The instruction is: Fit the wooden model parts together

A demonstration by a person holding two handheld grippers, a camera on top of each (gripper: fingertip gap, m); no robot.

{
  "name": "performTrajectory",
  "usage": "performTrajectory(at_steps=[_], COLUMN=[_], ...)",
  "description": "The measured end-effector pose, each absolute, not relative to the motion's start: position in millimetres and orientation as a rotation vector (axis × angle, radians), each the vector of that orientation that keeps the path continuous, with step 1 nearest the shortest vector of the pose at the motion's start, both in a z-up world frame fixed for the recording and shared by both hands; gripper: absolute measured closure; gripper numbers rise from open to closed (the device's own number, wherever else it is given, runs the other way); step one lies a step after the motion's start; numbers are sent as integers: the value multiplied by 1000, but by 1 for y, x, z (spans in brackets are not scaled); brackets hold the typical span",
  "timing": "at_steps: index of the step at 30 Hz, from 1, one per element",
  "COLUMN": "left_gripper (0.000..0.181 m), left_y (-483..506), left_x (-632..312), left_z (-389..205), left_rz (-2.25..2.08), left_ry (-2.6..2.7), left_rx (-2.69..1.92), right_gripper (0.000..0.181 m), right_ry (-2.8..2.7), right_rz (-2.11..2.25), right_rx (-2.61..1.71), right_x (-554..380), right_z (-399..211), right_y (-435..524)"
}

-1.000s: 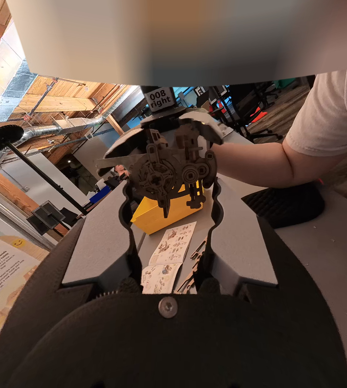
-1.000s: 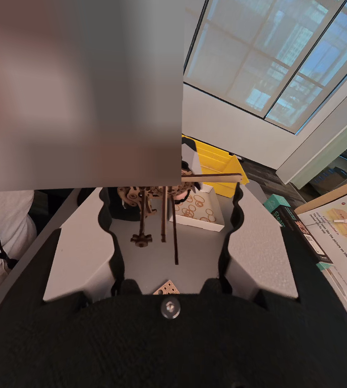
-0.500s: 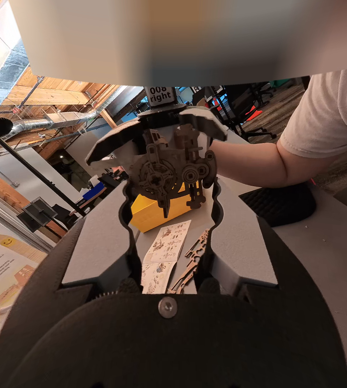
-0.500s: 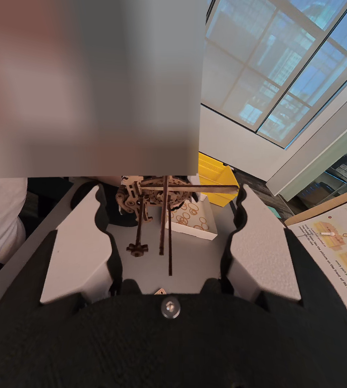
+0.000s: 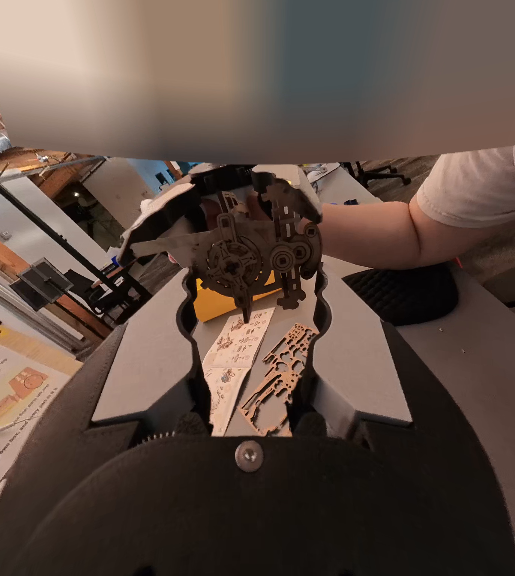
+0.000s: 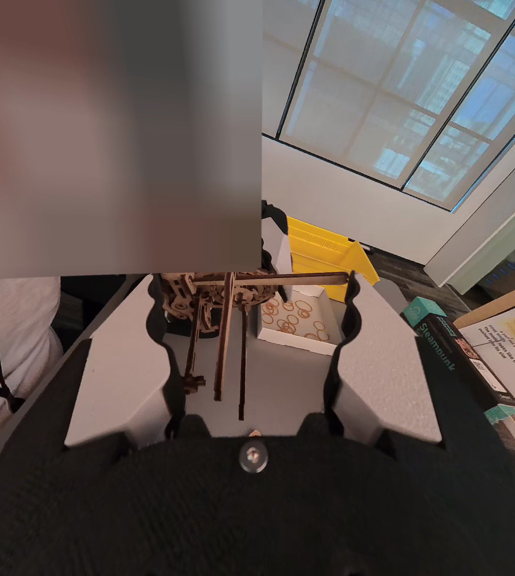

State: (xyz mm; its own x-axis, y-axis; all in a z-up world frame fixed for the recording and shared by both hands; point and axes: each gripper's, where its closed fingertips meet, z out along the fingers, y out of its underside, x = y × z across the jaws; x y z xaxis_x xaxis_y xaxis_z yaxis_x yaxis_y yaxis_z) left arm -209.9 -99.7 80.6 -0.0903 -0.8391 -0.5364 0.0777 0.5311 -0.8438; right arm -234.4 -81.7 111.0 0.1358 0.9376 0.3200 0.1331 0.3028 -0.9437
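Since a second ago both wrist views have tipped down toward the table (image 5: 468, 389). More of the leaflet (image 5: 240, 339) and the cut-out parts sheet (image 5: 284, 367) now shows below the model. In the right wrist view the three hanging rods (image 6: 223, 343) reach deeper between the fingers than before.

Reading: you've re-angled the work and no new piece looks seated, so the fitting step is still ahead.

The wooden model (image 5: 250, 258) is held in the air above the leaflet, clear of the table.

Right tongs (image 6: 251, 280): wide apart but bearing on the model. One tip is on the end of the flat strip (image 6: 281, 278) and the other against the geared body, so they are clamped across it.

Left tongs (image 5: 253, 274): also spread wide, with the tips flanking the model. One side looks to touch. You can't tell from here whether they actually grip.
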Motion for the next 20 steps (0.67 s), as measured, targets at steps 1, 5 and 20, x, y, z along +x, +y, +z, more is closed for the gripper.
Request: performTrajectory(at_steps=[1,5,20], left_gripper=[106,107,107], left_y=[-100,-100,-99], left_x=[-209,-208,-211], left_z=[80,80,90], left_rz=[-868,-835,-896], left_ry=[1471,1482,1405], left_rx=[-707,-719,-719], right_gripper=[68,68,70], right_ry=[-1303,-1309,-1224], right_rz=[821,860,905], right_rx=[-1116,-1096,-972], right_x=[-234,-232,-229], right_z=[111,111,125], right_y=[-81,-83,-82])
